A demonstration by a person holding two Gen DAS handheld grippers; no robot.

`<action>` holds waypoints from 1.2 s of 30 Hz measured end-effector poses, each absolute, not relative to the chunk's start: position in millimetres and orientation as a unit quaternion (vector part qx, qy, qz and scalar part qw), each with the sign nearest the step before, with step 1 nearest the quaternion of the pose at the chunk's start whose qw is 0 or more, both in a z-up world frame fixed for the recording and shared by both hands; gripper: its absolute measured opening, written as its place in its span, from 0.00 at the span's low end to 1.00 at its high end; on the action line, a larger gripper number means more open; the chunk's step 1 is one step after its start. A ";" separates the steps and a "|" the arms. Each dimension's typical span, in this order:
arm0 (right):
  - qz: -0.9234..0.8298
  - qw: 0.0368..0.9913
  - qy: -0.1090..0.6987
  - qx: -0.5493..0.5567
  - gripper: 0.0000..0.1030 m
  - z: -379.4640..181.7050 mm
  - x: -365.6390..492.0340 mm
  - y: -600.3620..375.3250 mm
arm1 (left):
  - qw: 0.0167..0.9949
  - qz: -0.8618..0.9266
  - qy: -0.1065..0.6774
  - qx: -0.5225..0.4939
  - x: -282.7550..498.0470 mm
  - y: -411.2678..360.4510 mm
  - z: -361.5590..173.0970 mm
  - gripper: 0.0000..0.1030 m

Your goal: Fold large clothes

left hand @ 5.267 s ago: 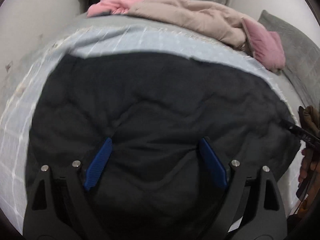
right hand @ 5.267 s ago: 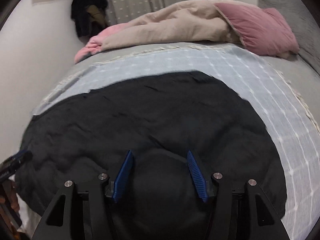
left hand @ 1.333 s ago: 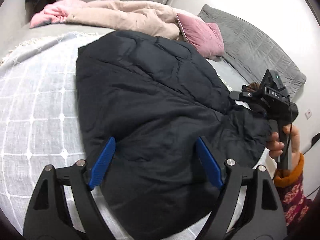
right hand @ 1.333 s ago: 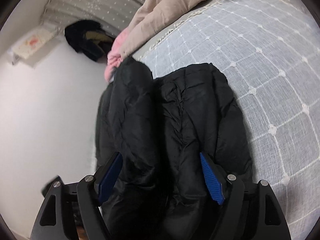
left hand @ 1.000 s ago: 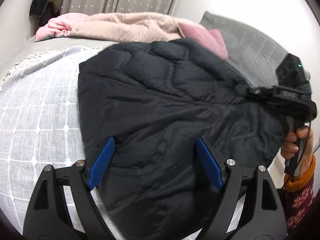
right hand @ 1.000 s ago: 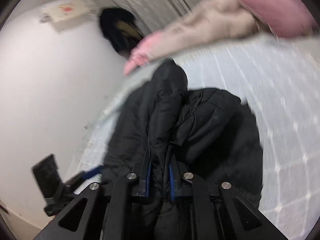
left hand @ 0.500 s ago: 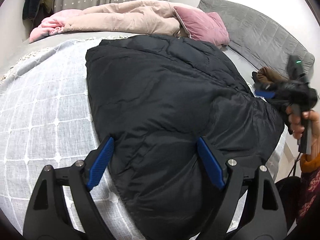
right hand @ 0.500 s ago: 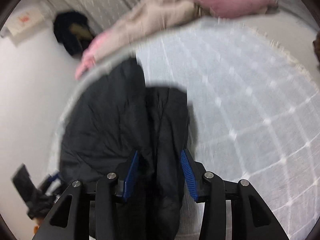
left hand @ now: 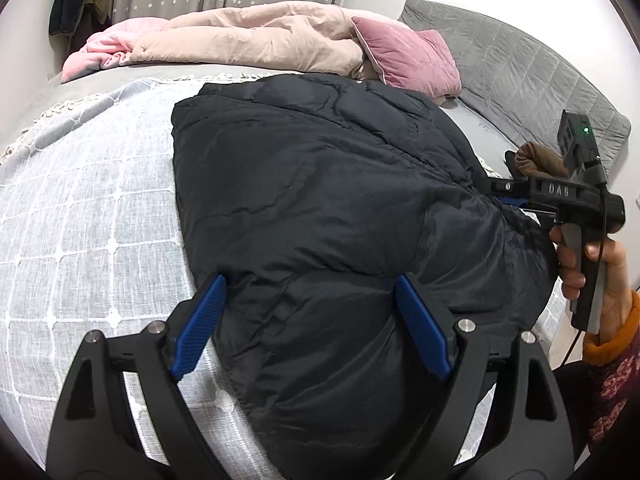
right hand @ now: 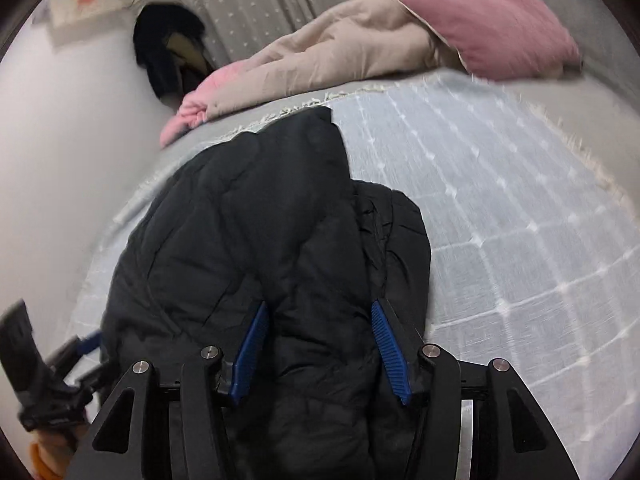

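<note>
The right gripper (right hand: 318, 350) is opening its jaws and has let go of the black jacket (left hand: 320, 208), which now lies folded over on the bedspread (left hand: 80, 220). The left gripper (left hand: 312, 322) stands wide, holding nothing. One fold seems finished.

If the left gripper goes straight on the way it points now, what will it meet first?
Most likely the black jacket. The left gripper is open and angled down at the padded cloth lying between and ahead of its fingers. Depth is hard to judge here.
</note>
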State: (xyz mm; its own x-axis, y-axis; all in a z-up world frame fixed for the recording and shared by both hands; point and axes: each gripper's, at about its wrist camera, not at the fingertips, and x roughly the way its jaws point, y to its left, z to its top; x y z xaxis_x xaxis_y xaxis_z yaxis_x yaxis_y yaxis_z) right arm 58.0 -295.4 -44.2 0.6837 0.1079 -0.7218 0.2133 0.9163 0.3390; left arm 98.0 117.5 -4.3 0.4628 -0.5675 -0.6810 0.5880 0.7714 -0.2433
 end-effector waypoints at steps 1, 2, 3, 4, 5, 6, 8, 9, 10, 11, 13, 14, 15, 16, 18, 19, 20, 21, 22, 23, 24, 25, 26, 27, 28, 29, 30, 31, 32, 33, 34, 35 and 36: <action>-0.024 0.894 0.383 0.232 0.53 -43.7 57.1 -306.5 | 0.856 -0.336 0.392 0.011 99.2 117.8 -4.0 0.84; -0.027 0.897 0.365 0.248 0.53 -40.1 53.0 -312.8 | 0.858 -0.334 0.391 0.008 100.5 118.3 -3.5 0.84; -0.027 0.903 0.344 0.257 0.53 -36.0 51.1 -317.5 | 0.859 -0.333 0.390 0.004 101.6 118.6 -3.2 0.84; -0.023 0.908 0.326 0.261 0.53 -32.3 50.6 -321.0 | 0.860 -0.330 0.389 -0.004 103.0 119.0 -2.4 0.84; -0.015 0.910 0.319 0.266 0.53 -32.6 52.5 -322.6 | 0.861 -0.329 0.387 -0.011 104.4 119.6 -1.7 0.84; -0.005 0.907 0.322 0.271 0.53 -35.2 56.2 -321.8 | 0.861 -0.328 0.388 -0.018 106.4 119.9 -1.0 0.84; 0.037 0.889 0.356 0.285 0.27 -50.4 69.7 -319.6 | 0.861 -0.324 0.391 -0.030 109.9 120.4 -0.8 0.84; 0.046 0.881 0.379 0.281 0.21 -56.0 71.6 -313.9 | 0.862 -0.321 0.392 -0.036 111.9 121.3 -0.7 0.84; 0.043 0.871 0.407 0.271 0.18 -62.2 71.8 -308.9 | 0.862 -0.316 0.393 -0.040 113.6 122.6 -1.0 0.85; 0.035 0.867 0.426 0.256 0.15 -61.8 67.7 -302.9 | 0.863 -0.311 0.395 -0.045 116.1 124.7 -1.4 0.85; 0.011 0.870 0.446 0.208 0.14 -58.4 56.5 -292.1 | 0.863 -0.297 0.405 -0.058 123.0 130.4 -3.6 0.85; -0.003 0.874 0.450 0.183 0.15 -56.4 49.4 -286.6 | 0.860 -0.295 0.411 -0.067 126.9 133.4 -5.3 0.86; -0.010 0.875 0.452 0.170 0.16 -55.6 45.7 -284.8 | 0.855 -0.295 0.419 -0.078 131.1 135.8 -7.6 0.88; -0.015 0.878 0.448 0.165 0.19 -53.2 38.0 -284.0 | 0.850 -0.295 0.427 -0.087 135.2 137.5 -10.5 0.89; -0.018 0.878 0.443 0.180 0.38 -48.8 30.6 -290.1 | 0.840 -0.297 0.441 -0.105 142.1 139.4 -15.7 0.89; -0.025 0.876 0.440 0.198 0.57 -47.6 28.9 -299.2 | 0.834 -0.301 0.447 -0.119 145.9 140.4 -19.2 0.89; -0.031 0.874 0.433 0.217 0.72 -46.7 27.2 -309.4 | 0.826 -0.303 0.456 -0.136 150.4 141.8 -23.3 0.89; -0.034 0.873 0.427 0.233 0.75 -50.5 27.7 -317.5 | 0.818 -0.304 0.464 -0.153 154.8 143.4 -27.1 0.90; -0.032 0.866 0.422 0.268 0.78 -56.3 28.2 -329.0 | 0.810 -0.304 0.472 -0.169 158.8 144.6 -30.7 0.90; -0.023 0.851 0.426 0.307 0.79 -63.8 27.4 -338.1 | 0.802 -0.306 0.479 -0.185 162.3 146.0 -34.5 0.91; -0.012 0.835 0.432 0.341 0.80 -72.9 30.3 -344.0 | 0.791 -0.309 0.487 -0.202 166.3 146.9 -38.9 0.91; 0.012 0.801 0.439 0.407 0.80 -92.8 34.0 -354.2 | 0.777 -0.315 0.497 -0.223 170.6 147.7 -44.9 0.91; 0.029 0.777 0.441 0.449 0.80 -106.0 35.7 -359.0 | 0.764 -0.320 0.506 -0.242 174.3 147.9 -50.9 0.92; 0.050 0.748 0.440 0.494 0.80 -122.5 38.7 -363.8 | 0.751 -0.324 0.513 -0.260 177.4 148.1 -57.0 0.92; 0.067 0.731 0.436 0.520 0.80 -134.0 41.8 -366.4 | 0.733 -0.329 0.523 -0.285 180.9 148.5 -65.4 0.92; 0.082 0.724 0.432 0.532 0.81 -140.7 44.9 -367.5 | 0.709 -0.336 0.532 -0.317 184.3 149.4 -75.4 0.92; 0.089 0.723 0.429 0.534 0.81 -143.3 46.3 -366.8 | 0.691 -0.341 0.538 -0.342 186.2 150.0 -82.9 0.92; 0.098 0.724 0.425 0.535 0.80 -144.1 48.0 -366.2 | 0.671 -0.348 0.542 -0.367 187.8 150.5 -90.5 0.91; 0.105 0.725 0.422 0.534 0.79 -144.1 48.7 -364.5 | 0.668 -0.351 0.538 -0.376 187.8 151.6 -91.6 0.90; 0.108 0.727 0.420 0.532 0.79 -143.7 49.7 -364.5 | 0.670 -0.355 0.533 -0.376 186.5 151.1 -89.2 0.83; 0.110 0.729 0.418 0.530 0.72 -143.5 50.8 -362.2 | 0.674 -0.357 0.528 -0.373 184.5 150.6 -85.2 0.75; 0.124 0.726 0.412 0.536 0.58 -143.2 52.6 -360.8 | 0.680 -0.359 0.522 -0.368 182.1 151.3 -80.3 0.72; 0.135 0.717 0.404 0.552 0.53 -143.9 54.8 -359.0 | 0.692 -0.360 0.511 -0.361 178.7 153.2 -72.0 0.66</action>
State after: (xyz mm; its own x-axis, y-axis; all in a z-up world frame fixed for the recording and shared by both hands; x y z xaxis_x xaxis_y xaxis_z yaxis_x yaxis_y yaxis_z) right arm 54.8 -359.0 -143.9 0.6367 0.6394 -0.4310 0.2526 0.3552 0.9000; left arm 178.7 153.2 -72.0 0.2185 -0.8673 -0.4473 0.1289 0.4800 -0.8677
